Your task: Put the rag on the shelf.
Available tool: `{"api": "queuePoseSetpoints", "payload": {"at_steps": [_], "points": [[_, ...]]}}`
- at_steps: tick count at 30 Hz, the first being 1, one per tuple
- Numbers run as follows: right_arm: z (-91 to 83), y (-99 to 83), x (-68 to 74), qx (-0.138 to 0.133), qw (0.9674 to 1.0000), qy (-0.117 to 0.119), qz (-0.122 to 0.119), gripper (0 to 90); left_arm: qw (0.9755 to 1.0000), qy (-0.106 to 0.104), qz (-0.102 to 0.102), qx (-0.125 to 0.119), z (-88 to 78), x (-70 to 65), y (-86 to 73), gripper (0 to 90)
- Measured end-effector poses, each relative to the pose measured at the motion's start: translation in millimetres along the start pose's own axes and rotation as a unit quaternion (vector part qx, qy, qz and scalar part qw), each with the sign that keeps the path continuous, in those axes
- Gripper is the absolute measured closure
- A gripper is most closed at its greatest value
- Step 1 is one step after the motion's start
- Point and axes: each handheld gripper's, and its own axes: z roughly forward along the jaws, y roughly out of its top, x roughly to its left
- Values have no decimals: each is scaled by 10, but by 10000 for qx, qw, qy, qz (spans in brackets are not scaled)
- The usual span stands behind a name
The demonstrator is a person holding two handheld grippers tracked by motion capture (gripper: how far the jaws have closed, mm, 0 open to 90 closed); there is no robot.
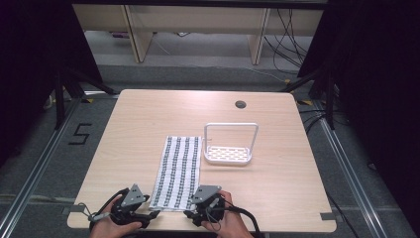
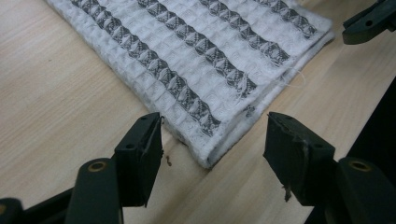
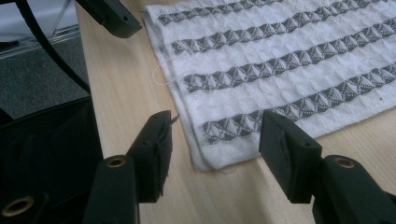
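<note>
Two near corners of the folded white waffle-weave towel with grey stripes [image 1: 178,171], flat on the wooden table [image 1: 277,198], sit between our left gripper [image 2: 212,142] and right gripper [image 3: 215,140], both unclenched, poised to pinch and lift.

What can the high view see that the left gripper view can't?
High view alone: the white rack standing beside the towel, the round hole in the table, and the floor beyond. Left gripper view alone: a loose thread at the towel's near edge. Both: the striped towel on the wooden table.
</note>
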Motion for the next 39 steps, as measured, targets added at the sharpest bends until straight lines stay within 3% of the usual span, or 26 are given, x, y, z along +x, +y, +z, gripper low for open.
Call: {"api": "queuePoseSetpoints", "payload": {"at_steps": [7,8,9,12,13,15,20,22,25,31,33,34,36,37,39], "points": [[60,3,-45,62,9999,-71,-120,511,9999,-30,90,116,62,23,23,430],[60,3,-45,62,9999,-71,-120,511,9999,-30,90,116,62,23,23,438],[60,10,-37,130,9999,-2,40,523,9998,-8,115,144,73,10,24,447],[70,10,-45,148,9999,-34,-2,543,9998,-17,125,127,82,-11,24,482],[70,10,-49,166,9999,-24,3,555,9995,-16,266,156,69,-13,30,508],[74,6,-53,161,9999,-55,-25,566,9995,15,269,164,71,-19,32,527],[69,3,-62,180,9997,-167,24,662,9992,7,370,149,70,-52,39,680],[73,-2,-67,144,9996,-229,-14,706,9984,68,538,166,72,-68,53,731],[78,-4,-69,140,9995,-288,-36,771,9980,105,608,165,83,-66,59,801],[68,0,-102,46,9997,-226,-64,839,9978,72,659,1,29,-59,77,847],[14,25,-124,-108,9998,-139,36,850,9987,-10,495,-125,18,-66,81,852],[8,31,-118,-170,9997,-160,85,851,9979,49,650,-50,-8,-45,95,853],[-10,45,-136,-178,9997,-147,-16,852,9980,28,629,-105,-14,-34,105,853],[-40,70,-144,-223,9996,-144,37,853,9987,-38,435,-278,-34,-23,120,854],[-61,96,-158,-234,9996,-151,-6,853,9988,-88,314,-377,-78,-8,134,855]]}}
